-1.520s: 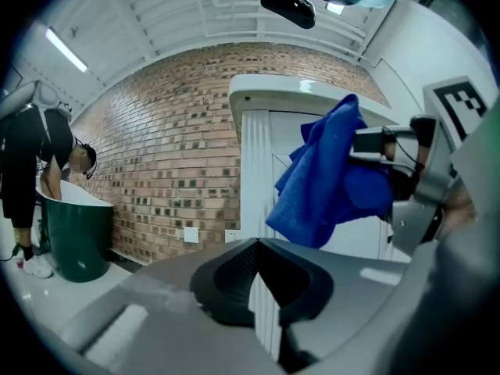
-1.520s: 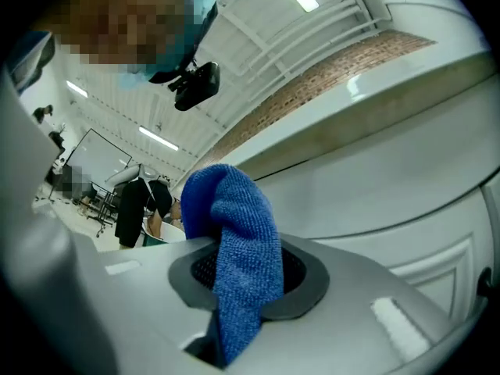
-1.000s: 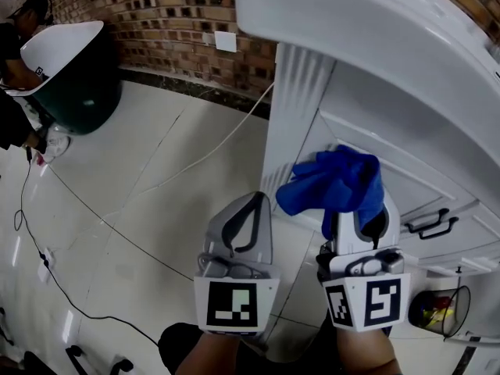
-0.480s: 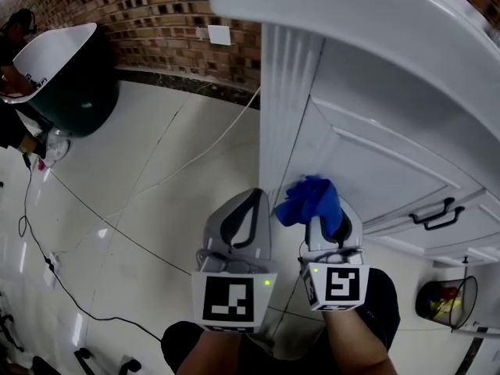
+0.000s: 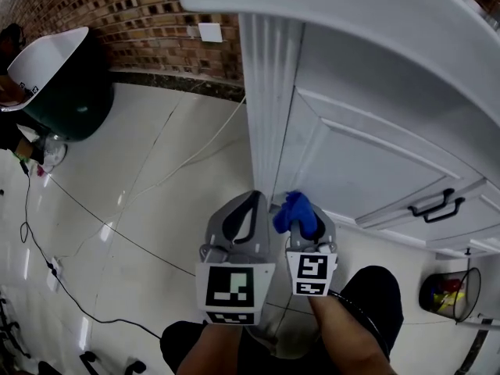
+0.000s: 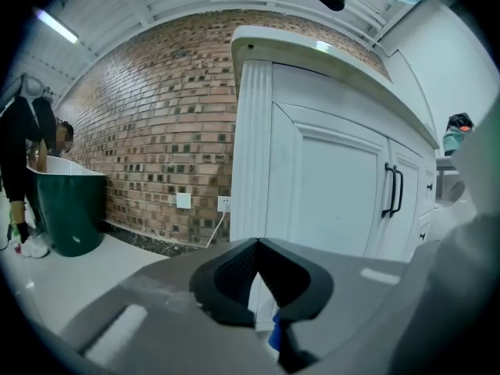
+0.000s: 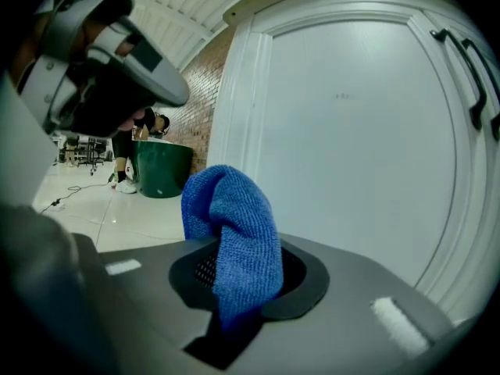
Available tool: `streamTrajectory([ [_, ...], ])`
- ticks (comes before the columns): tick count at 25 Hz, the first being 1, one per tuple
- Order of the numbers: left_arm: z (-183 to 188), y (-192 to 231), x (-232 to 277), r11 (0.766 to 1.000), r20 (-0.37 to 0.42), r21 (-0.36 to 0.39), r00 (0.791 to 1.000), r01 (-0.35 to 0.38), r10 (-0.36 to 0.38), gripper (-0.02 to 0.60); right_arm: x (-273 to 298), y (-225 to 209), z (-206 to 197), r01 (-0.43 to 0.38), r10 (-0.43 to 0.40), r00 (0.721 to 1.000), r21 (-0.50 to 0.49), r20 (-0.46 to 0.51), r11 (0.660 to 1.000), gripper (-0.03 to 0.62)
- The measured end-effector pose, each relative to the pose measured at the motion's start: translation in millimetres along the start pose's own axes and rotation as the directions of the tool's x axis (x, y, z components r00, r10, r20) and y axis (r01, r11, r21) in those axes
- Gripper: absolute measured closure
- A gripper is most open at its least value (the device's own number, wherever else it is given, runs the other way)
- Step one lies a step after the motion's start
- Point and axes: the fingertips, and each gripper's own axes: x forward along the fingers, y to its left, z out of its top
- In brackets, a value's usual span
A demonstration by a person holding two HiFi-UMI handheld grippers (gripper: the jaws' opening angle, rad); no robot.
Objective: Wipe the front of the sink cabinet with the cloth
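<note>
Change: right gripper has dropped from mid-door to the lower left corner of the cabinet door; cloth now shows as a smaller bunch. Left gripper has hardly shifted.
Right gripper state: jaws closed on the blue cloth, which is pinched mid-fold, with the loose end humped above the jaws.
Left gripper state: jaws together with nothing between them; it hangs just beside the right one, off the cabinet and facing the fluted post.
Cloth location: in the right gripper, at the bottom left edge of the sink cabinet front, near the foot of the post. Contact with the panel: cannot tell.
Step (judged): end of a downward stroke, or a reset for the next pass.
How to do it well: push forward until the cloth hump flattens on the door, not the jaw tips. Keep the grip firm, since the bunch is small and could pull free. Work in overlapping vertical passes from the left edge toward the handles. Follow the recessed panel border and run the post's grooves lengthwise.
Risk: hard jaws scraping the paint if the cloth folds back, or the cloth dragging on the floor this low.
Left gripper advice: keep it clear of the stroke.
</note>
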Motion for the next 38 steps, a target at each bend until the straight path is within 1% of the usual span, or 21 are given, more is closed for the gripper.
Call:
streamTrajectory([
  [4, -2.3, -5.8, 0.7, 1.0, -0.007, -0.001, 1.0, 0.013, -0.013, 0.575, 12.5, -2.0, -33.5, 0.004, -0.006, 0.997, -0.023, -0.074, 1.0, 0.516],
  [8, -5.6, -12.1, 4.2, 1.0, -0.017, 0.01, 1.0, 0.026, -0.026, 0.575, 23.1, -0.1, -61.3, -0.012, 0.004, 0.99, -0.055, -0.139, 0.998, 0.516],
  [11, -7.1, -16.4, 7.6, 0.999, -0.021, 0.018, 0.999, 0.031, -0.031, 0.575, 20.9, 0.7, -66.7, -0.028, 0.019, 0.987, -0.051, -0.158, 0.998, 0.516],
  [13, -3.8, -17.8, 9.2, 0.999, -0.009, 0.021, 1.0, 0.027, -0.027, 0.575, 9.2, -0.4, -47.6, -0.03, 0.029, 0.992, -0.009, -0.119, 0.999, 0.516],
  [14, -0.8, -18.2, 10.2, 1.0, 0.003, 0.018, 1.0, 0.024, -0.024, 0.575, 0.4, -1.3, -31.3, -0.033, 0.034, 0.996, 0.023, -0.078, 0.999, 0.516],
  [16, 3.6, -18.7, 11.8, 1.0, 0.02, 0.02, 1.0, 0.021, -0.021, 0.575, -21.7, -4.9, 12.2, -0.041, 0.037, 0.999, 0.089, 0.037, 0.995, 0.516],
  [18, 6.7, -19.3, 12.5, 0.999, 0.031, 0.027, 0.999, 0.024, -0.025, 0.575, -48.1, -12.4, 65.5, -0.049, 0.028, 0.988, 0.134, 0.153, 0.99, 0.516],
  [19, 9.3, -19.9, 12.4, 0.999, 0.041, 0.026, 0.999, 0.025, -0.026, 0.575, -61.5, -17.0, 94.7, -0.056, 0.022, 0.976, 0.149, 0.217, 0.987, 0.516],
  [20, 12.7, -20.5, 11.9, 0.999, 0.055, 0.024, 0.998, 0.025, -0.026, 0.575, -74.9, -22.0, 124.9, -0.065, 0.018, 0.958, 0.157, 0.286, 0.986, 0.516],
  [21, 17.1, -21.3, 11.2, 1.0, 0.074, 0.022, 0.997, 0.023, -0.024, 0.575, -88.5, -27.6, 154.3, -0.073, 0.014, 0.934, 0.153, 0.356, 0.986, 0.516],
  [24, 35.8, -25.6, 9.4, 1.0, 0.158, 0.002, 0.987, 0.014, -0.014, 0.575, -127.9, -46.2, 230.1, -0.059, -0.013, 0.842, 0.116, 0.539, 0.991, 0.516],
  [26, 43.4, -30.1, 8.7, 1.0, 0.185, 0.012, 0.982, 0.023, -0.025, 0.575, -146.2, -60.9, 263.3, -0.011, -0.052, 0.792, 0.1, 0.609, 0.995, 0.516],
  [27, 45.7, -32.4, 8.6, 0.999, 0.191, 0.018, 0.981, 0.03, -0.033, 0.575, -151.0, -68.8, 273.1, 0.017, -0.076, 0.776, 0.099, 0.626, 0.995, 0.516],
  [28, 47.2, -34.5, 8.6, 0.999, 0.194, 0.026, 0.98, 0.036, -0.041, 0.575, -152.6, -76.1, 279.1, 0.041, -0.095, 0.768, 0.099, 0.633, 0.994, 0.516],
  [29, 47.6, -36.4, 8.8, 0.998, 0.193, 0.036, 0.98, 0.041, -0.048, 0.575, -151.6, -82.5, 281.1, 0.059, -0.111, 0.768, 0.103, 0.631, 0.993, 0.516],
  [31, 46.5, -39.5, 9.3, 0.998, 0.188, 0.051, 0.981, 0.048, -0.057, 0.575, -146.7, -91.4, 275.5, 0.078, -0.136, 0.779, 0.121, 0.612, 0.99, 0.516],
  [34, 44.8, -40.9, 10.5, 0.998, 0.184, 0.041, 0.981, 0.052, -0.059, 0.575, -139.5, -92.7, 260.5, 0.085, -0.146, 0.799, 0.131, 0.583, 0.988, 0.516],
  [38, 41.6, -41.8, 13.7, 0.997, 0.17, 0.044, 0.983, 0.063, -0.069, 0.575, -125.4, -88.1, 231.9, 0.081, -0.142, 0.84, 0.137, 0.524, 0.987, 0.516],
])
